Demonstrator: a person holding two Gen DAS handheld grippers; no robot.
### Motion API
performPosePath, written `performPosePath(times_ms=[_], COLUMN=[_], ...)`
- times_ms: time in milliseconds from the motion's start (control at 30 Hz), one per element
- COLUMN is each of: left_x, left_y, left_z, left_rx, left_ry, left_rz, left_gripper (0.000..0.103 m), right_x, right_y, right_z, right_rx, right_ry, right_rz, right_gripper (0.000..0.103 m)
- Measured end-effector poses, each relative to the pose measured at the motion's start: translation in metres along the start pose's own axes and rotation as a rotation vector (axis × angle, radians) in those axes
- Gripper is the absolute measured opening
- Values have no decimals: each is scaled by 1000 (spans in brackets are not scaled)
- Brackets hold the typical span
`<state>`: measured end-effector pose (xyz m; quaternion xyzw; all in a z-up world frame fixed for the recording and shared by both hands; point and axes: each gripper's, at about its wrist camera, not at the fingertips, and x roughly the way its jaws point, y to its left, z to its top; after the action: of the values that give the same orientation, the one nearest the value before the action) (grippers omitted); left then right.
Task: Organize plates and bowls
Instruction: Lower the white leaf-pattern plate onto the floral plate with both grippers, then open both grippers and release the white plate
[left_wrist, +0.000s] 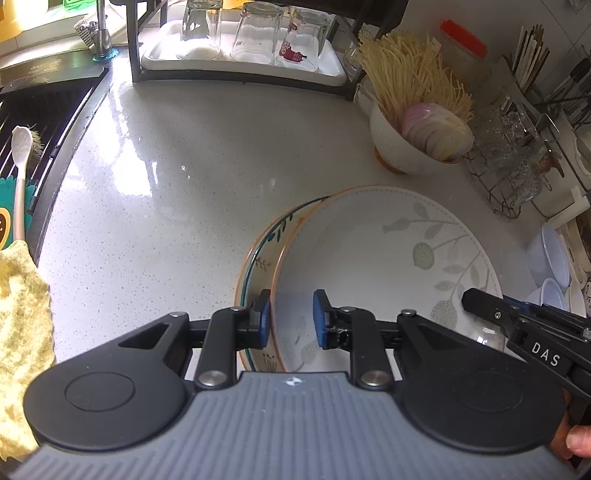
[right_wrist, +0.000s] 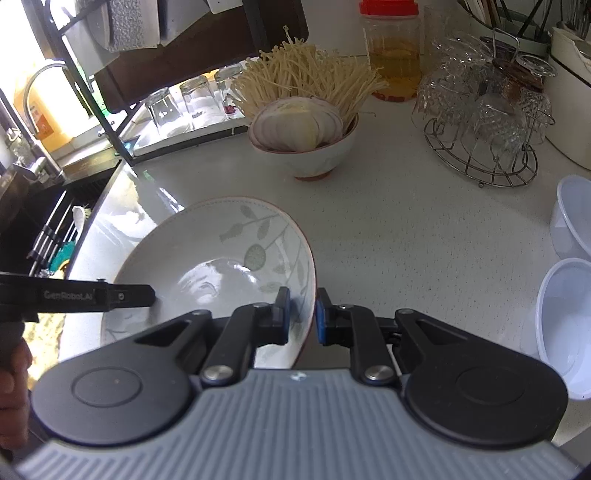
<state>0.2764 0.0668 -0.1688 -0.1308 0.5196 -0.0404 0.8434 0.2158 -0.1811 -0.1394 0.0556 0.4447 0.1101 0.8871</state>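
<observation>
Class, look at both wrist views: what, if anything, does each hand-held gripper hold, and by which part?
The right hand-held gripper clamps the leaf-patterned bowl by its near rim. The left hand-held gripper straddles the opposite rim, pads apart, holding nothing.

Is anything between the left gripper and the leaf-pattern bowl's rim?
Nothing visible. The left gripper already straddles the near rim of the leaf-pattern bowl, one pad outside, one inside and clear of it. The right gripper clamps the opposite rim.

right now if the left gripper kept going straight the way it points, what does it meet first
Probably the leaf-patterned bowl: the left gripper straddles its near rim, one pad outside, one inside. Going on, it would likely meet that wall or its floor, though depth is unclear.
</observation>
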Motion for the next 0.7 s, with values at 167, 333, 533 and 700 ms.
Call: performPosePath(times_ms=[167,333,533,700], left_x=[-6,-16,-27,-35], left_y=[8,16,16,16], left_z=[3,2,-4,-8], left_rx=[-50,-94,-110,-116], left_ry=[3,5,-7,-38], left_rz=[-19,-38,-36,-9], left_gripper=[29,29,32,38], right_x=[7,13,16,13], right_y=[2,2,2,-1], right_z=[1,-4,-2,3], right_rx=[2,28,29,42], right_ry=[14,31,31,8], right_rz=[11,37,45,58], right_gripper=[20,21,21,21])
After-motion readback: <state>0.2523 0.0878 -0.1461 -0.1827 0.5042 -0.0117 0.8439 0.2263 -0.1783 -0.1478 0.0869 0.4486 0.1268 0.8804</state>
